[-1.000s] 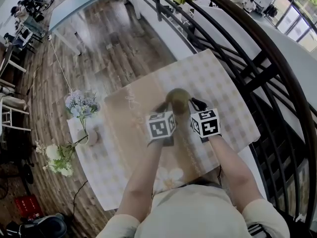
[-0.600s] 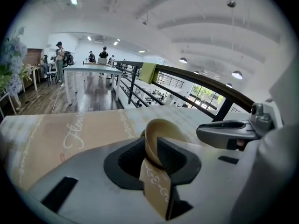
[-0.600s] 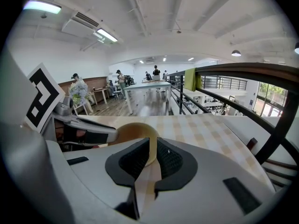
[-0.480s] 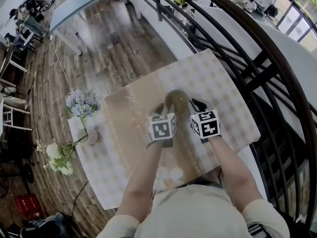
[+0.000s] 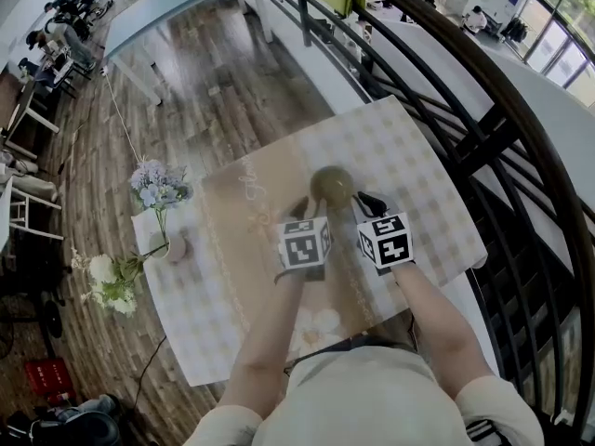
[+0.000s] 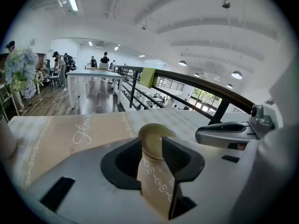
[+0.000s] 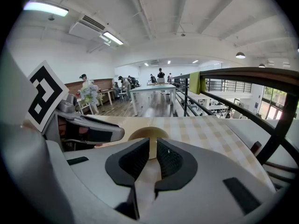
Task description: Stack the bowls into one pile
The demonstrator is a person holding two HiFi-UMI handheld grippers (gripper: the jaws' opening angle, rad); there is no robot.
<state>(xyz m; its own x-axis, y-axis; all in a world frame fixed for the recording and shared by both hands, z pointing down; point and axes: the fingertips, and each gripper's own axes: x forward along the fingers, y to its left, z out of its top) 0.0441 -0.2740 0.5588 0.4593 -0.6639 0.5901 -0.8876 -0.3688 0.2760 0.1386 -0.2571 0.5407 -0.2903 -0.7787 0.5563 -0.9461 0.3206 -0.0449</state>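
Table (image 5: 437,203): carrying a tan runner (image 5: 246,226) down its middle.
Left gripper (image 5: 302,206): jaws have just been opening and are standing wide, with the pile's rim lying loose between them.
Right gripper (image 5: 364,199): jaws standing narrow, pinching the pile's right edge.
Bowl pile (image 5: 333,185): sitting mid-runner, between both grippers.

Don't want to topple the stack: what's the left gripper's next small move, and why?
Probably ease the left gripper straight back: its jaws have just been opening, the bowl pile sits loose between their tips, no other bowl shows.
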